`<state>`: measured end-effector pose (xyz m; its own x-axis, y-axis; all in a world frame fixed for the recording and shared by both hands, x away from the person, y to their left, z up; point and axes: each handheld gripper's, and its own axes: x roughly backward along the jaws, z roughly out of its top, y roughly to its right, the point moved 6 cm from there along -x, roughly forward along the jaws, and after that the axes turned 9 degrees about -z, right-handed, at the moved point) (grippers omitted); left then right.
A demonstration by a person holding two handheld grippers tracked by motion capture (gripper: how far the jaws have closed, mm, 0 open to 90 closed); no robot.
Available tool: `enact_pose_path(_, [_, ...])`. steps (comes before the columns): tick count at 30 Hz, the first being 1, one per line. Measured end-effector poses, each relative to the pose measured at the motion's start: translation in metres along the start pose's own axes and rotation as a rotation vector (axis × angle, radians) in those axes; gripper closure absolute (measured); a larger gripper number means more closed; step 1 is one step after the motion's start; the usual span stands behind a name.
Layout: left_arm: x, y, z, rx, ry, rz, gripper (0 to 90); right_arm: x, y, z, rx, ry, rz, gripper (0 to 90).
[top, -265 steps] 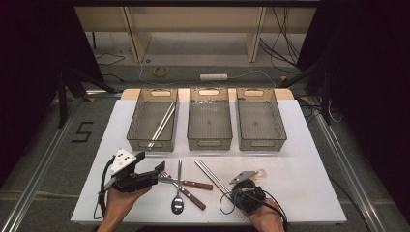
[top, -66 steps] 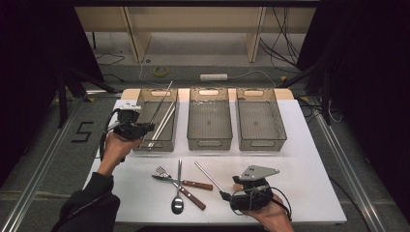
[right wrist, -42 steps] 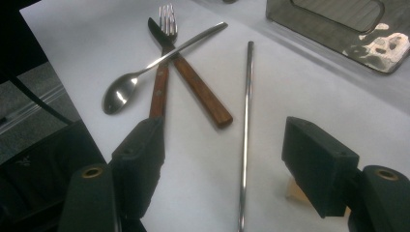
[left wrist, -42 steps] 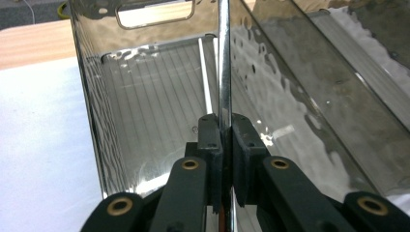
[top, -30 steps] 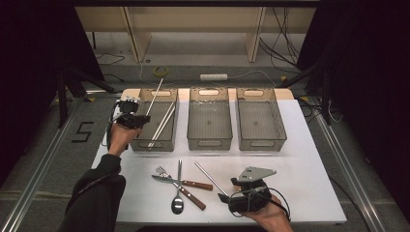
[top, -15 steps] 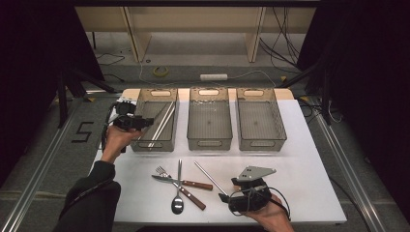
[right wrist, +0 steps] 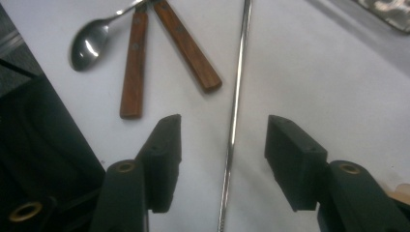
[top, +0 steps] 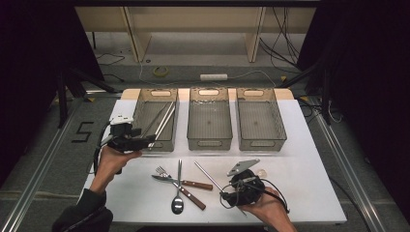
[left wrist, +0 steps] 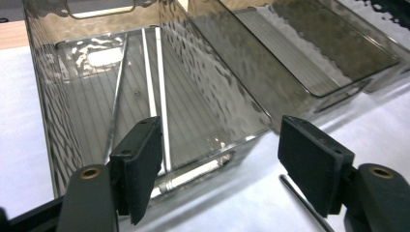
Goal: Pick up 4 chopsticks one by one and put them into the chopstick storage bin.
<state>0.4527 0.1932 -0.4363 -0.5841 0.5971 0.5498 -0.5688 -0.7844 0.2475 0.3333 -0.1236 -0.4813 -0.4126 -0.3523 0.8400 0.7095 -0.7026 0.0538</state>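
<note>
Since a second before, our left tongs (top: 145,140) withdrew from the left bin (top: 155,121), jaws just opening, empty.
Our right tongs (right wrist: 222,145), lower right, were closing around the chopstick (right wrist: 235,111), not yet gripping.

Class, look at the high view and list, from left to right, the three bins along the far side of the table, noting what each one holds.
Left bin, holding metal chopsticks → middle bin, nothing visible inside → right bin, nothing visible inside.
</note>
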Motion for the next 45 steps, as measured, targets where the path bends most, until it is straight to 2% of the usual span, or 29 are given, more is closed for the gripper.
enact_pose_path(2, [0.003, 0.006, -0.005, -0.004, 0.010, -0.010, 30.4, -0.005, -0.001, 0.002, 0.013, -0.045, 0.000, 51.4])
enact_pose_path(6, [0.010, 0.017, -0.013, -0.022, 0.034, -0.027, 28.7, -0.013, -0.001, 0.005, 0.020, -0.109, 0.000, 56.7])
enact_pose_path(8, [0.012, 0.022, -0.016, -0.040, 0.031, -0.034, 26.9, -0.018, 0.000, 0.005, 0.024, -0.134, 0.000, 58.1])
enact_pose_path(14, [0.020, 0.037, -0.029, -0.070, 0.050, -0.052, 25.0, -0.026, 0.000, 0.008, 0.034, -0.155, -0.005, 64.1])
enact_pose_path(20, [0.024, 0.046, -0.039, -0.071, 0.081, -0.059, 24.8, -0.033, 0.000, 0.010, 0.039, -0.185, -0.008, 68.6])
enact_pose_path(24, [0.023, 0.051, -0.050, -0.089, 0.064, -0.058, 24.8, -0.038, 0.001, 0.012, 0.040, -0.196, -0.012, 71.8])
enact_pose_path(31, [0.025, 0.060, -0.056, -0.102, 0.068, -0.066, 24.7, -0.045, 0.001, 0.015, 0.048, -0.215, -0.023, 76.0])
enact_pose_path(39, [0.029, 0.062, -0.060, -0.100, 0.086, -0.068, 24.1, -0.052, 0.001, 0.016, 0.053, -0.237, -0.040, 79.7])
enact_pose_path(45, [0.030, 0.064, -0.063, -0.102, 0.082, -0.066, 23.8, -0.053, 0.001, 0.016, 0.063, -0.243, -0.048, 82.6])
